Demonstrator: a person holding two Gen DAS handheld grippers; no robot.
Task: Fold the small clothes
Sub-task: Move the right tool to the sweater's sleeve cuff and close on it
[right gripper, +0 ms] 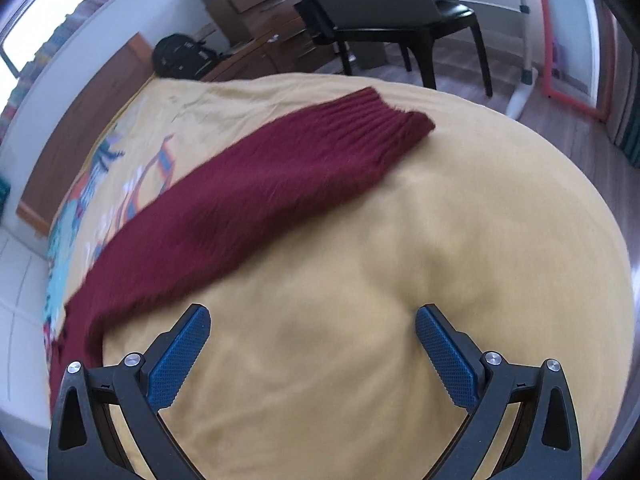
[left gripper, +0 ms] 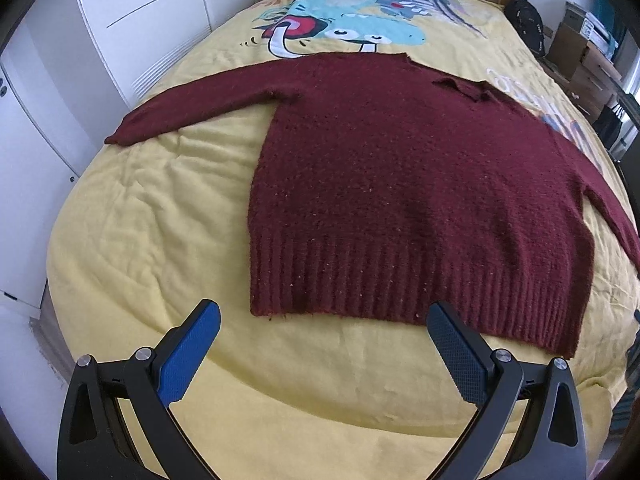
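**Facing a sweater laid flat, both grippers empty**

Starting nearest you: your left gripper (left gripper: pixel 323 322) hangs with its jaws spread wide and nothing between them, just short of the ribbed hem (left gripper: pixel 400 292) of the maroon sweater (left gripper: pixel 400 168). The hem runs crosswise to your fingers, and its near left corner sits between the two blue pads. From there the body runs away from you up the yellow bedspread (left gripper: pixel 152 216), collar at the far end, so its long axis lies straight ahead of this hand.

Your right gripper (right gripper: pixel 312 320) is also wide open and holds nothing. It points over bare bedspread; the right sleeve (right gripper: pixel 248 208) lies ahead and to its left, running diagonally, with the ribbed cuff (right gripper: pixel 384 128) at the far end near the bed's edge. This view is motion-blurred, so judge the sleeve's flatness cautiously.

The left sleeve (left gripper: pixel 200 100) stretches out sideways, well apart from either hand. Each hand is nearer its own sleeve, and a sleeve-in fold looks the likely first move.

Nothing lies on the sweater. Beyond the bed stand a white wardrobe (left gripper: pixel 132 12), a black backpack (right gripper: pixel 180 56), wooden drawers (right gripper: pixel 260 4) and a dark chair (right gripper: pixel 400 12), all clear of your reach.
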